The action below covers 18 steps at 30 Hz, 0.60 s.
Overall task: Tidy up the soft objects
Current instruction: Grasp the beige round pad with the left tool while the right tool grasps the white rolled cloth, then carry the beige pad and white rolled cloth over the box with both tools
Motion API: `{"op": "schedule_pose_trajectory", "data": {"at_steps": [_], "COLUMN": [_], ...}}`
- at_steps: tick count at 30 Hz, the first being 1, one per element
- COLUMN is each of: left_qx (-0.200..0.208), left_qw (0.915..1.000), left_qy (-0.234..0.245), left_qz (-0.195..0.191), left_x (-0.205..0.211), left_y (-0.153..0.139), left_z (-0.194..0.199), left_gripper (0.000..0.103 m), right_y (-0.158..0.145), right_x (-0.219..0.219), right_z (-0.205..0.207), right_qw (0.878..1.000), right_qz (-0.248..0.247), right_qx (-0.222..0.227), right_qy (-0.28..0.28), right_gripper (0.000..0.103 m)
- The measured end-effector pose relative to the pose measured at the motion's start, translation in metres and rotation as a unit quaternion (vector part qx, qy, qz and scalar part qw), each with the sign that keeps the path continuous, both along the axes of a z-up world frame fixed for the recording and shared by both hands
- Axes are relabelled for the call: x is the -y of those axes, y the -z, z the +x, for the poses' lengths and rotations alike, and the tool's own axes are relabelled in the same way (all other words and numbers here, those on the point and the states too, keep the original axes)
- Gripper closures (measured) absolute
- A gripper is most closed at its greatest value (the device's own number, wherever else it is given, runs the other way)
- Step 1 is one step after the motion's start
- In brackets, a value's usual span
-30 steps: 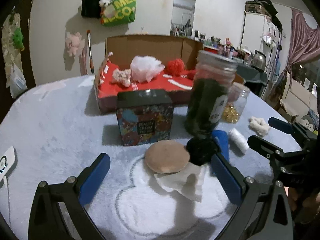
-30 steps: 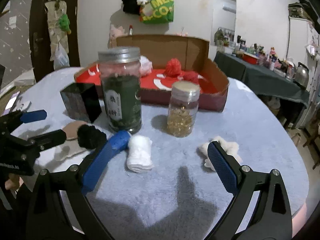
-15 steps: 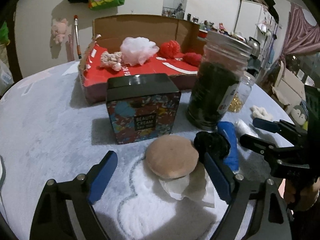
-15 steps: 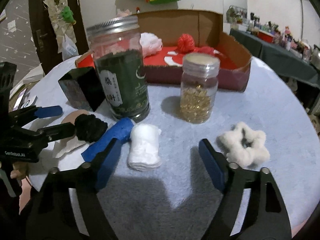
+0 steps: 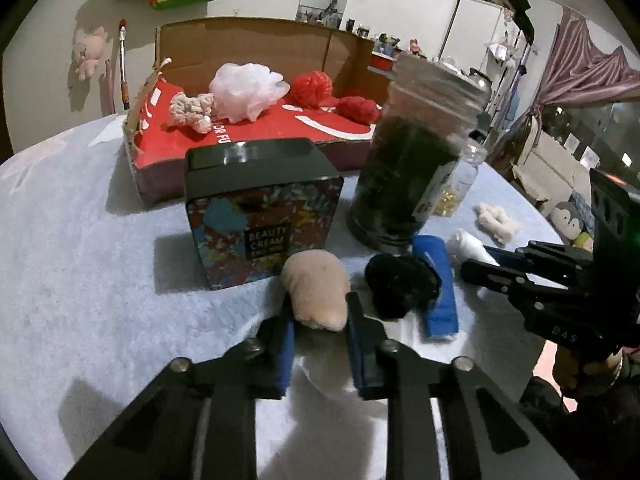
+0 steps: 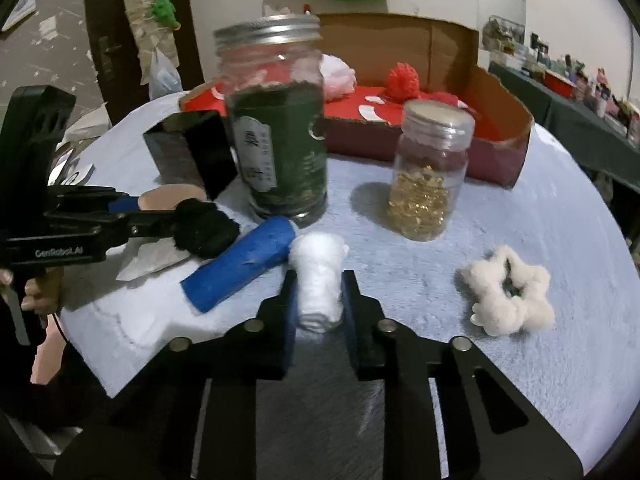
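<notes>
Two grippers, each clamped on soft item over pale blue table cover (image 5: pixel 80 248). Left gripper (image 5: pixel 318 322) closing, pads squeezing beige puff (image 5: pixel 316 292) just in front of patterned tin (image 5: pixel 264 216). Right gripper (image 6: pixel 318 300) pinches white cotton roll (image 6: pixel 320 280) beside blue roll (image 6: pixel 240 266). Black pom-pom (image 5: pixel 400 284) lies between puff and blue roll. White scrunchie (image 6: pixel 508 290) lies apart, right. Cardboard box (image 5: pixel 248 56) behind holds red and white fluffy pieces.

Your tan puff (image 5: pixel 316 296): squeezed narrow, near table's (image 5: pixel 80 240) front edge. Your white roll (image 6: pixel 318 282): pinched, beside blue roll (image 6: pixel 240 266). Black pom (image 6: pixel 204 232) touches blue roll. White scrunchie (image 6: pixel 508 296) lies flat toward table's right edge.
</notes>
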<state>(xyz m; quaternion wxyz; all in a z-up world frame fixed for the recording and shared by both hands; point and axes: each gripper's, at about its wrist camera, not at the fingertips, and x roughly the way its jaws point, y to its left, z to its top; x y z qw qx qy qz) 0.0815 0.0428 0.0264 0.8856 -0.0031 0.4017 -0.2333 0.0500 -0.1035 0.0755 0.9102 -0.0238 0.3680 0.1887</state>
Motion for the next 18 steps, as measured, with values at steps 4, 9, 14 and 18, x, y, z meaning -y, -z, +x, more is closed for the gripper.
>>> {"op": "schedule_pose_trajectory", "data": {"at_steps": [4, 9, 14, 18], "left_qx": [0.007, 0.014, 0.016, 0.011], "left_qw": [0.9999, 0.9997, 0.9996, 0.9998], "left_qy": [0.001, 0.013, 0.012, 0.003], "left_qz": [-0.007, -0.014, -0.017, -0.016], "left_x": [-0.001, 0.003, 0.003, -0.002], "left_y": [-0.008, -0.016, -0.018, -0.018], "left_z": [-0.006, -0.014, -0.015, -0.013], "left_gripper": [0.084, 0.084, 0.084, 0.084], "right_y": [-0.008, -0.015, -0.015, -0.016], "right_x": [0.002, 0.004, 0.005, 0.01], "right_z": [-0.004, -0.001, 0.001, 0.001], "right_qw": [1.0, 1.0, 1.0, 1.0], "right_qz": [0.012, 0.019, 0.019, 0.017], "right_qx": [0.01, 0.01, 0.008, 0.007], "right_qy": [-0.002, -0.006, -0.005, 0.001], "right_gripper": [0.086, 0.086, 0.086, 0.086]}}
